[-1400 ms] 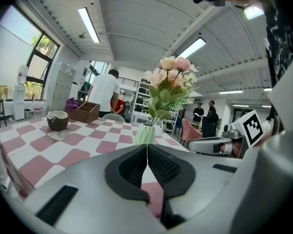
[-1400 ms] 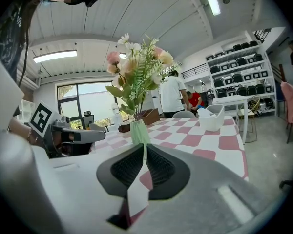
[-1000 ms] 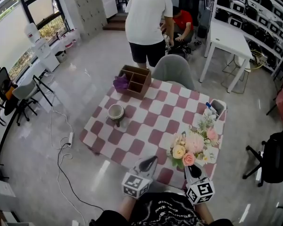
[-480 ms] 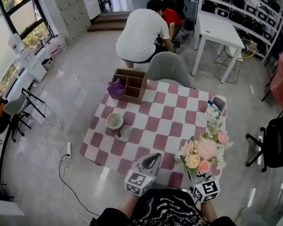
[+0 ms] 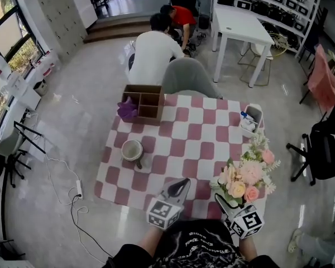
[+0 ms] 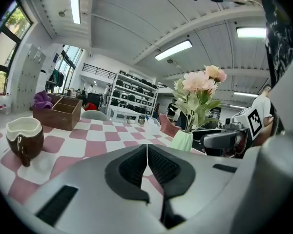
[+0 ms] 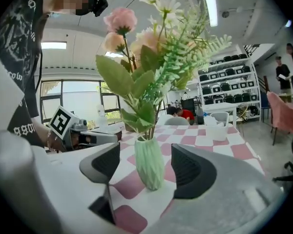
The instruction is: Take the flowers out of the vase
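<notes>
Flowers [image 5: 244, 175] sit in the pale green vase [image 7: 149, 172] near the front right corner of the checkered table [image 5: 173, 145]. Right gripper [image 7: 145, 155] has just been opening its jaws, with the vase standing between them (pads not touching it). Left gripper [image 6: 146, 152] is closed up tight, holding nothing.

- A table [image 5: 178, 144] is covered with a pink-and-white checked cloth.
- At 11 o'clock a wooden box [image 5: 147, 101] with open compartments is set, and a purple bundle [image 5: 127, 109] is laid just beside it.
- At 9 o'clock a brown-and-white cup [image 5: 132, 149] is placed.
- At 2 o'clock a white basket [image 5: 258, 113] is seen.
- At 4 o'clock a green vase [image 7: 149, 165] is stood upright, with flowers [image 5: 243, 175] in it.
</notes>
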`<action>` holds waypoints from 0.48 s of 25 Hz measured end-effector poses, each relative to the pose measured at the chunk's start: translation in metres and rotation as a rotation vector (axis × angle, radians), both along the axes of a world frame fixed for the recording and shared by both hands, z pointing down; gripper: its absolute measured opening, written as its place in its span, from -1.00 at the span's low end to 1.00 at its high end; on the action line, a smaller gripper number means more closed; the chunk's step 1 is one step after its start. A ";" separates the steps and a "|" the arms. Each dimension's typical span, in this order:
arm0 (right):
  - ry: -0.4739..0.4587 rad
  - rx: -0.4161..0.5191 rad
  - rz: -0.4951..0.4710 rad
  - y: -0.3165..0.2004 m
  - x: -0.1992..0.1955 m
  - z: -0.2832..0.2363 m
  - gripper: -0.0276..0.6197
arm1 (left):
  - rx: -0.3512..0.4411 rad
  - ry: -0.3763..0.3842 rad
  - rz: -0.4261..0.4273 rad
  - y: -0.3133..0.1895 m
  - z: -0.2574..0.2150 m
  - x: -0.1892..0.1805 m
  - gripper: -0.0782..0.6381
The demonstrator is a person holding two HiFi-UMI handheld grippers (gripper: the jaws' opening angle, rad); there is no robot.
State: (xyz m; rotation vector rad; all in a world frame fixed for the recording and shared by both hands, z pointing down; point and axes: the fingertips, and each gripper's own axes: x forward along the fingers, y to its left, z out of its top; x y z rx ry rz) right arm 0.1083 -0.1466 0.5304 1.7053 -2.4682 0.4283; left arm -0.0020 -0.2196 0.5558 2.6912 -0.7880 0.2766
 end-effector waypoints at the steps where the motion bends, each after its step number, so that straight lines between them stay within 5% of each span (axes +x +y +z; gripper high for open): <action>1: -0.014 0.017 0.007 -0.001 0.000 -0.005 0.08 | -0.001 0.001 0.005 0.000 0.000 0.000 -0.75; 12: -0.048 0.097 0.004 -0.022 -0.003 -0.027 0.11 | 0.003 0.002 0.020 0.001 -0.003 0.002 -0.75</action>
